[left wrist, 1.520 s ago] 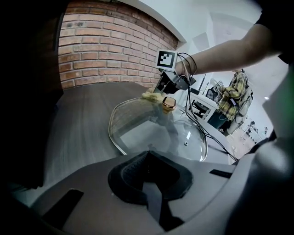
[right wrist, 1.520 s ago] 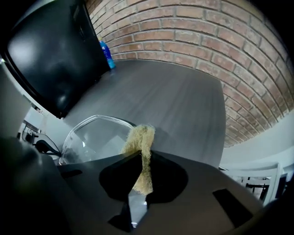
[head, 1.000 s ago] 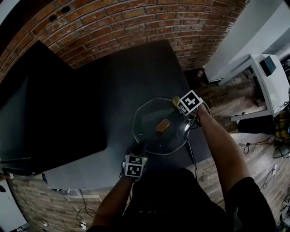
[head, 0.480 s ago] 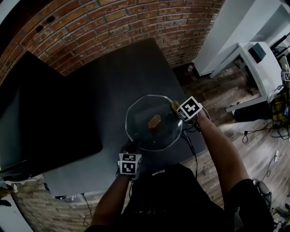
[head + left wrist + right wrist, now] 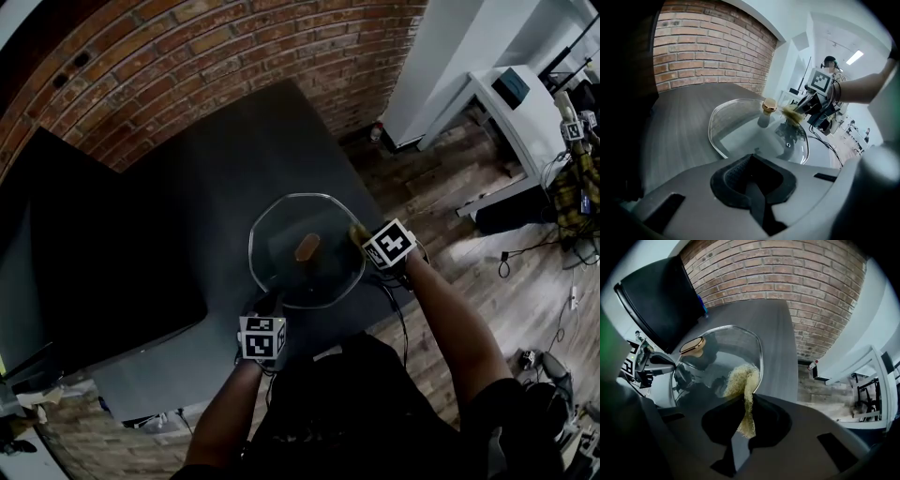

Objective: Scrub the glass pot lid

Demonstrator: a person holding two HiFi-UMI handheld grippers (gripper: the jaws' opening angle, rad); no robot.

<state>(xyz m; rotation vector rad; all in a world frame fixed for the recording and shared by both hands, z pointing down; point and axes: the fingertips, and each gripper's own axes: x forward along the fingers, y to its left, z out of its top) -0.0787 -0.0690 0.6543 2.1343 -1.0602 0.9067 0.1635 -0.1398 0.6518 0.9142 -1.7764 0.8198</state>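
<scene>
Glass and clear, the pot lid [image 5: 286, 278] lies dome-up on the dark grey worktop [image 5: 272, 141], near the front right corner, with a tan knob [image 5: 307, 247] standing at its middle. The left tongs [image 5: 266, 303] meet the lid at the rim nearest the person. In the left gripper view the two dark pads are drawn together with the lid's edge running in between them, so they look clamped on the rim.

The right tongs [image 5: 362, 235] come in from the lid's right side. They are shut on a pale yellow scrub pad [image 5: 743, 385], a fibrous one: one end is pinched between the pads and the other end lies spread on the glass just inside the rim. The pad sits well to the side of the knob, not touching it. Dim reflections of both tools show in the dome (they make its surface hard to read).

Behind the worktop runs a red brick wall [image 5: 187, 56]. A large black panel [image 5: 94, 244] takes up the worktop's left part, apart from the lid. To the right the floor [image 5: 450, 234] is wood plank, and a white desk [image 5: 497, 103] stands farther off.
</scene>
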